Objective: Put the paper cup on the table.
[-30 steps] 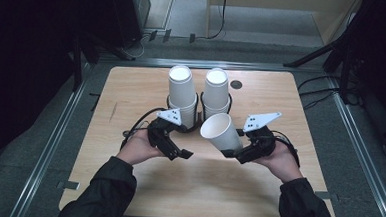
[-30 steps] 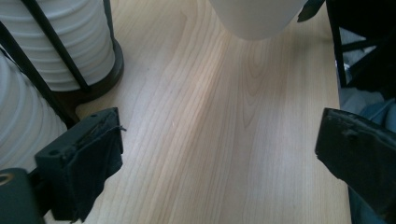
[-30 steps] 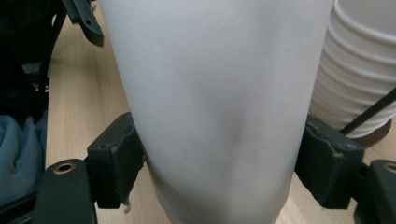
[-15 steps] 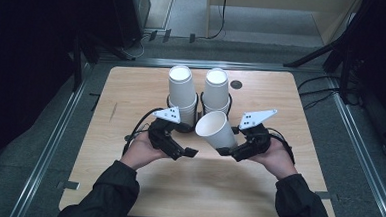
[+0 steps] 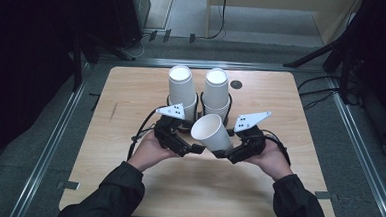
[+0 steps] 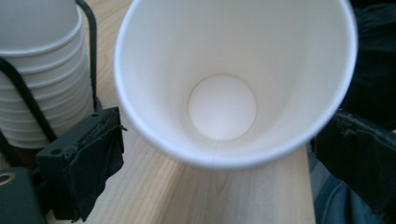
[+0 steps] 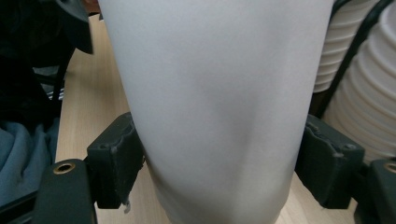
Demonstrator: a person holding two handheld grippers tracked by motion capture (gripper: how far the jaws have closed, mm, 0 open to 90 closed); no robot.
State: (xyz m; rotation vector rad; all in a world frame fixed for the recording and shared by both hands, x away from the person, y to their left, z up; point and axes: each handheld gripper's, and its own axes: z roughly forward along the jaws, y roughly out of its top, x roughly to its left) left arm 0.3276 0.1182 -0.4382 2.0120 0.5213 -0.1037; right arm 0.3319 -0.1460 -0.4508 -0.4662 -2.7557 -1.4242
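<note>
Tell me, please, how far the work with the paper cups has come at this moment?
Done: one white cup is apart from the two stacks, tilted, above the table. In hand: the right tongs clamp its lower body; the left tongs, open, sit near it. Left: putting the cup somewhere; where is not visible.

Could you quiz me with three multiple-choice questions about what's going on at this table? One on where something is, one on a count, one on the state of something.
1. Where do the cup stacks stand?
A. behind the grippers
B. on the floor
C. at the table's near edge

2. How many stacks are there?
A. one
B. two
C. four

3. What is inside the loose paper cup?
A. coffee
B. a lid
C. nothing

Answers: 1 A, in the high view they stand beyond both hands. 2 B, two white columns stand side by side. 3 C, the left gripper view looks straight down to its bare bottom; the right gripper has its jaws against the cup's sides.
</note>
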